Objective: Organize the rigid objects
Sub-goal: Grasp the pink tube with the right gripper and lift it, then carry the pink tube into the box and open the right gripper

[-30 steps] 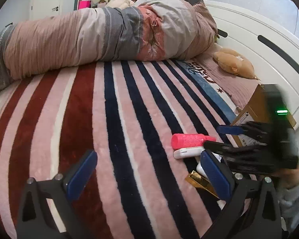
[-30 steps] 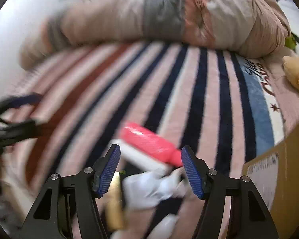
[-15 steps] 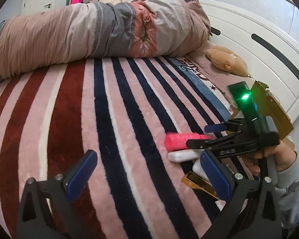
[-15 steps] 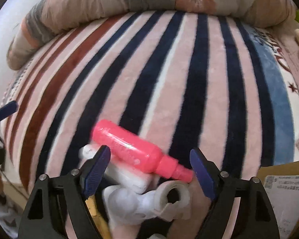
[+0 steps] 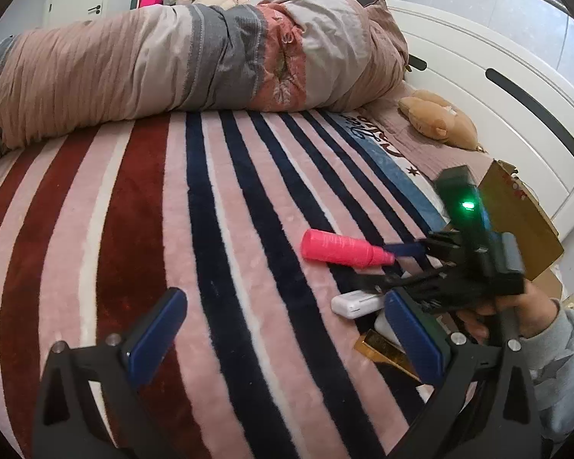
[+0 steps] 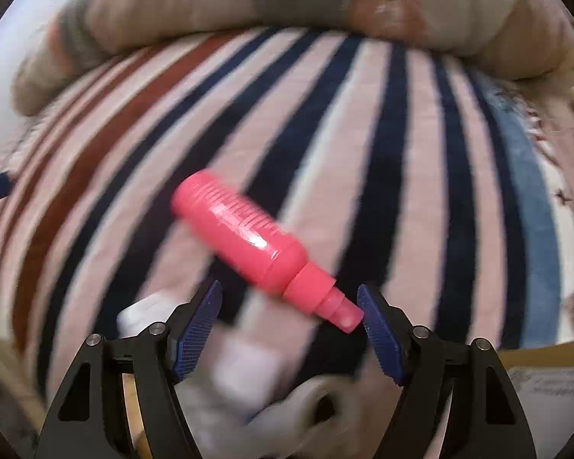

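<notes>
A pink spray bottle (image 5: 338, 248) lies on its side on the striped blanket (image 5: 210, 229); in the right wrist view it (image 6: 248, 241) points its nozzle toward my right finger. My right gripper (image 6: 289, 329) is open, its jaws on either side of the bottle's nozzle end, not closed on it; it also shows in the left wrist view (image 5: 398, 264). A white flat device (image 5: 354, 303), a white object and a gold bar (image 5: 382, 348) lie just below it. My left gripper (image 5: 283, 336) is open and empty, low over the blanket.
A cardboard box (image 5: 516, 222) stands at the right by the white headboard (image 5: 497, 88). A rolled duvet (image 5: 172, 65) lies across the far side of the bed. A plush toy (image 5: 436, 118) sits near the pillow area.
My right gripper has moved forward and down over the cluster, so the pink bottle's nozzle now lies between its jaws. The left gripper has stayed open and shifted only slightly.
</notes>
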`<action>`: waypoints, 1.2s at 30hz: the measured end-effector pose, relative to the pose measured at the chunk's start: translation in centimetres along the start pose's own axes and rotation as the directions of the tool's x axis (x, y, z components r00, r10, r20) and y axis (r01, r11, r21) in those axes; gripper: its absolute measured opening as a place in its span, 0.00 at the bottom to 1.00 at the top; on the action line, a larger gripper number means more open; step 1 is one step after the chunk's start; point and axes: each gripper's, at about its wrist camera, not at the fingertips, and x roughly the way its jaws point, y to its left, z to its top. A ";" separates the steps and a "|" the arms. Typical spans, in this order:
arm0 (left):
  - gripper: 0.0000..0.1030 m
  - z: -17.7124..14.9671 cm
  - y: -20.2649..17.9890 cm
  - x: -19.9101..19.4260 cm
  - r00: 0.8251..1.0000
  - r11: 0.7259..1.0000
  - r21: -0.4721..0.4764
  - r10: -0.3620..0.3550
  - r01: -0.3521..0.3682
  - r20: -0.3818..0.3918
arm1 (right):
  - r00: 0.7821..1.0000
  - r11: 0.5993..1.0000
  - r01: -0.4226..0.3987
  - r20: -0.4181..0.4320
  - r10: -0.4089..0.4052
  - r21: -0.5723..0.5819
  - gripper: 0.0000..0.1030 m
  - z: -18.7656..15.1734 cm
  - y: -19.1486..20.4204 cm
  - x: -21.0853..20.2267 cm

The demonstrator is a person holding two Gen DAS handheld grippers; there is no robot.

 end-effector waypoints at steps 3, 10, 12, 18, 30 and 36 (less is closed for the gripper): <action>0.99 0.1 0.4 0.0 1.000 1.000 -0.010 -0.002 0.002 -0.001 | 0.998 0.998 -0.064 -0.012 0.064 0.006 0.60 -0.3 0.9 -0.9; 0.99 0.1 1.4 0.1 1.000 0.999 -0.032 -0.006 0.006 0.002 | 1.000 0.996 0.011 0.014 -0.009 -0.087 0.39 1.4 2.7 1.5; 0.99 0.1 1.6 0.2 1.000 0.999 -0.040 -0.028 0.027 -0.001 | 0.999 0.995 0.020 0.045 -0.016 -0.098 0.31 1.4 3.1 1.7; 0.99 0.6 0.2 -0.4 0.992 0.991 -0.054 -0.122 0.122 0.010 | 0.985 0.996 -0.020 0.170 0.035 -0.087 0.28 0.3 3.5 -2.3; 0.62 5.4 -9.0 -5.9 0.948 0.959 0.002 -0.280 0.283 0.151 | 0.886 0.955 -0.223 0.367 0.282 -0.195 0.28 -3.2 6.7 -16.0; 0.29 7.6 -15.3 -7.9 0.929 0.950 0.089 -0.312 0.300 0.199 | 0.841 0.963 -0.196 0.473 0.262 -0.186 0.28 -5.2 3.7 -21.8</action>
